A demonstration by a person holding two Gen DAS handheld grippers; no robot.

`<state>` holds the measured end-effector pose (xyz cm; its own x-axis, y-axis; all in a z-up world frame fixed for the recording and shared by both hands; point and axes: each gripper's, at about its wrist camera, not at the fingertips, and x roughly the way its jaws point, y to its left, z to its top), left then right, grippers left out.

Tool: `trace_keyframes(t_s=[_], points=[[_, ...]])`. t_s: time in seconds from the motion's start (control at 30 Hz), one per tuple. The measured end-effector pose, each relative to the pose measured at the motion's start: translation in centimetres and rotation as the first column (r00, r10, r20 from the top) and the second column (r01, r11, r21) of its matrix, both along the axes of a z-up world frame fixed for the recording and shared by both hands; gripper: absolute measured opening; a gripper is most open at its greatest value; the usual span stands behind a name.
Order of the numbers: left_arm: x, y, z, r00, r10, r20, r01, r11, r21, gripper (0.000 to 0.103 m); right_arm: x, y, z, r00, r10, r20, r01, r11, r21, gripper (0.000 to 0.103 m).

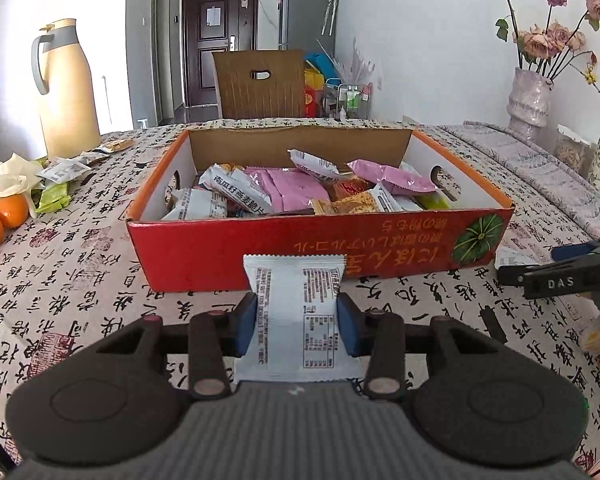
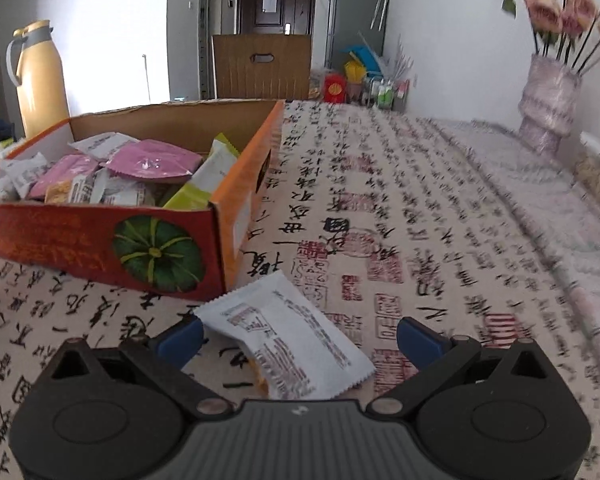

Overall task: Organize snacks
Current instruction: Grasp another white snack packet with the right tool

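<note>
The left tongs are pinching a white snack packet upright, just short of the red box of snacks on the counter. The right tongs are standing spread – another white packet is lying between them, at the box's 5 o'clock corner.

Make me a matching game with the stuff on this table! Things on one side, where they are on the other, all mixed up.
Things:
1. white packet
2. pink packets
3. oranges
4. second white packet

Places:
A. inside the red box
B. pinched in the left tool
C. lying on the cloth between the open fingers of the right tool
D. on the cloth beside the yellow jug

Pairs: 1-B, 2-A, 3-D, 4-C
</note>
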<state>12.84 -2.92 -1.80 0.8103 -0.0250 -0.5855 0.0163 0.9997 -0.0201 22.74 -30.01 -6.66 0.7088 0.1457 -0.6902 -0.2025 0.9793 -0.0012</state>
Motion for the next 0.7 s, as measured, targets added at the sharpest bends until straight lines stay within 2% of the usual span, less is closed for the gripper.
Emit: trace_keyframes(t_s=[0.07,0.17,0.27,0.33,0.37,0.43,0.7], points=[[0.0,0.0,0.0,1.0,0.0,-0.001,0.0,1.0,0.0,0.042,0.5,-0.3,-0.5,1.0,-0.006,-0.011,0.007,0.999,0.035,0.103],[0.0,0.0,0.0,1.0,-0.001,-0.004,0.001,1.0,-0.002,0.042,0.4,-0.4,-0.7,1.0,-0.014,0.006,0.014,0.999,0.038,0.103],[0.0,0.1,-0.1,1.0,-0.003,-0.004,0.003,1.0,-0.007,0.042,-0.2,-0.2,-0.6,1.0,0.003,0.025,-0.004,0.999,0.042,0.087],[0.0,0.1,-0.1,1.0,-0.005,-0.002,0.005,1.0,-0.011,0.042,-0.8,-0.1,-0.4,0.999,0.021,0.038,-0.022,0.999,0.043,0.072],[-0.1,0.2,-0.1,1.0,-0.006,-0.002,0.006,1.0,-0.011,0.042,-1.2,-0.1,-0.2,0.999,0.031,0.044,-0.033,0.999,0.043,0.068],[-0.1,0.2,-0.1,1.0,-0.011,-0.002,0.011,1.0,-0.011,0.042,-1.7,0.1,0.1,0.998,0.049,0.051,-0.051,0.998,0.037,0.051],[-0.4,0.6,0.2,1.0,-0.013,0.011,0.013,1.0,-0.017,0.042,-5.8,0.5,0.4,0.995,0.021,0.102,-0.024,0.999,0.023,0.041]])
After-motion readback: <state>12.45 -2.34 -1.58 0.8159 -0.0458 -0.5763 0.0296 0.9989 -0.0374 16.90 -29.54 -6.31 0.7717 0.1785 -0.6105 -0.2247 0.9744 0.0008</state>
